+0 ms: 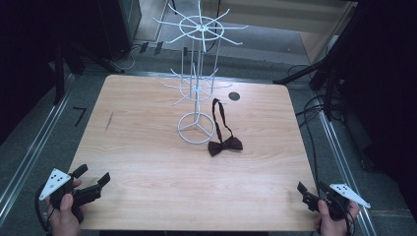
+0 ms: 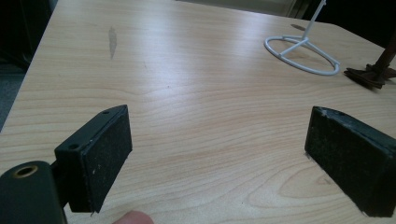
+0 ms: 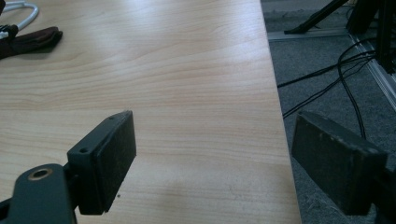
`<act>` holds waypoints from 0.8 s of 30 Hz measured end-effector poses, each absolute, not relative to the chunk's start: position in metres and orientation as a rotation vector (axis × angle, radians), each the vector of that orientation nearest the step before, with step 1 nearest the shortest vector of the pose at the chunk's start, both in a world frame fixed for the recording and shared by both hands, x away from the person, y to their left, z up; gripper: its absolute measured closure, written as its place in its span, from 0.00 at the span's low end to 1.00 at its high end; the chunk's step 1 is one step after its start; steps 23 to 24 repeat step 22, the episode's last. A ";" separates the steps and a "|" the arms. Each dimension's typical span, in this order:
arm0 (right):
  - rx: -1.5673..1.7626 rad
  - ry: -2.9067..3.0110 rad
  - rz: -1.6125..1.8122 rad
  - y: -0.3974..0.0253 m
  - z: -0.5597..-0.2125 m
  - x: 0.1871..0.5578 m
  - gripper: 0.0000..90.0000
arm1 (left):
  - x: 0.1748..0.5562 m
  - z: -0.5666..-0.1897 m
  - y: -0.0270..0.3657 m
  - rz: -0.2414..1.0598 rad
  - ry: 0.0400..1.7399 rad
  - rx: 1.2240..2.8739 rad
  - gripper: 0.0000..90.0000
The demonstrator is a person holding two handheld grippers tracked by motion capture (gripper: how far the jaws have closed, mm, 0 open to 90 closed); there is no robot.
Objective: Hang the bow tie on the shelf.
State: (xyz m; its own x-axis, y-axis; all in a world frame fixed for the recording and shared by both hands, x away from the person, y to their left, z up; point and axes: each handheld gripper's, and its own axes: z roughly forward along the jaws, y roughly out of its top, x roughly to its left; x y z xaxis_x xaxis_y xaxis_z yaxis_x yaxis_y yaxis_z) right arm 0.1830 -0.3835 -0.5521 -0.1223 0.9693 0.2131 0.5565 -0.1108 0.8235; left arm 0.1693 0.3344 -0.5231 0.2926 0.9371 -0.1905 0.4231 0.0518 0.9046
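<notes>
A dark brown bow tie [image 1: 224, 145] lies on the wooden table [image 1: 147, 147] just right of the round base of a white wire display rack [image 1: 196, 127], its strap looping back toward the rack. The bow tie [image 2: 373, 74] and rack base [image 2: 301, 55] appear far right in the left gripper view; the bow tie [image 3: 28, 41] shows top left in the right gripper view. My left gripper [image 1: 91, 177] is held at the table's near left corner, open and empty. My right gripper [image 1: 311, 189] is at the near right corner, open and empty, straddling the table's right edge.
The rack [image 1: 200, 29] rises tall with two tiers of wire arms. A small dark round hole [image 1: 234, 96] sits in the table behind it. Cables [image 3: 327, 79] run over the grey floor right of the table. A dark streak [image 1: 109, 121] marks the wood at left.
</notes>
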 end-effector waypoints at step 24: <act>1.692 1.706 1.055 -0.377 -0.553 0.186 0.14 | 0.170 -0.523 0.332 0.655 1.294 1.557 0.08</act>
